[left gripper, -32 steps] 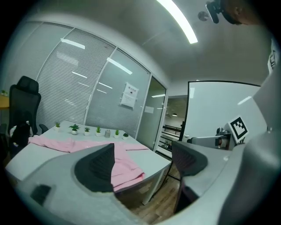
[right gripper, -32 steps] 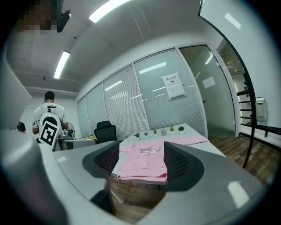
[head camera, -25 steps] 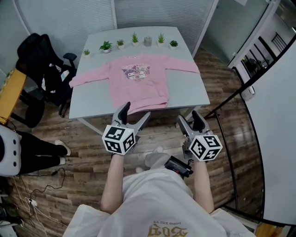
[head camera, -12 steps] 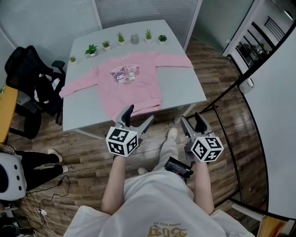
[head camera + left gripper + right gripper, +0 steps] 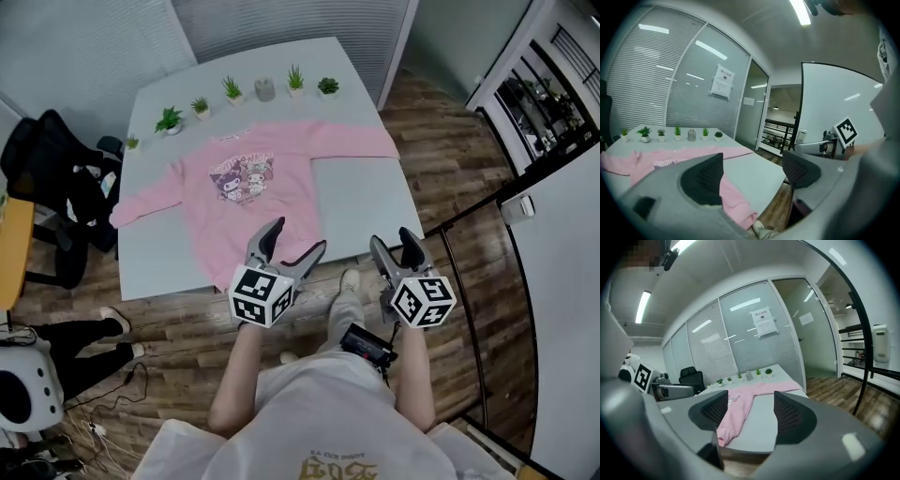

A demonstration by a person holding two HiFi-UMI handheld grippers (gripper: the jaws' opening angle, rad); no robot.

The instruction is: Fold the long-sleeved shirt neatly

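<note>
A pink long-sleeved shirt (image 5: pixel 253 187) with a cartoon print lies spread flat on the grey table (image 5: pixel 361 192), both sleeves stretched out sideways. Its hem hangs slightly over the near edge. The shirt (image 5: pixel 670 159) also shows in the left gripper view, and the shirt (image 5: pixel 740 408) in the right gripper view. My left gripper (image 5: pixel 292 239) is open and empty, held in the air just short of the table's near edge by the hem. The right gripper (image 5: pixel 394 246) is open too, empty, in front of the table's near right corner.
Several small potted plants (image 5: pixel 232 89) and a grey cup (image 5: pixel 265 89) line the table's far edge. A black office chair (image 5: pixel 56 187) with dark clothing stands left of the table. A glass partition with a black frame (image 5: pixel 487 187) runs along the right. The floor is wood.
The person has walked closer to the table, so both grippers now sit nearer its front edge. Both stay open and empty.
</note>
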